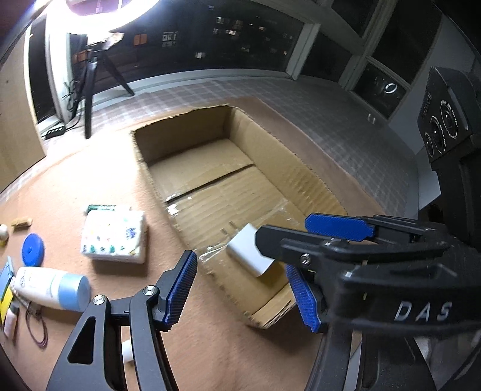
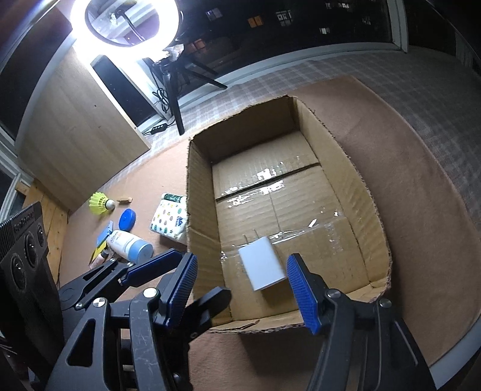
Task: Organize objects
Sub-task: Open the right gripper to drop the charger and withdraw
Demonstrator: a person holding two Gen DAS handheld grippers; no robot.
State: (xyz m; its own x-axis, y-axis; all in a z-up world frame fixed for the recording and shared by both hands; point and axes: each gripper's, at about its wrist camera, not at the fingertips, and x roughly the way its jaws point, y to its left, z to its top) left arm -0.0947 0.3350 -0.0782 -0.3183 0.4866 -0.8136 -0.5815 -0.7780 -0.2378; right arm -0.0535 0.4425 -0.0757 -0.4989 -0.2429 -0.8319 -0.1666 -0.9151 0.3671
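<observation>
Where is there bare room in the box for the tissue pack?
The box holds only the white charger, near the front wall. Everything behind it, up to the far wall, is bare floor. Left of the box is crowded: tissue pack, bottle, blue lid, shuttlecock.

Glaring ring light [image 2: 129,22] on tripod [image 2: 176,87], dark night windows [image 1: 255,39], pale wooden cabinet [image 2: 81,144], perhaps checked floor [image 1: 345,120]
</observation>
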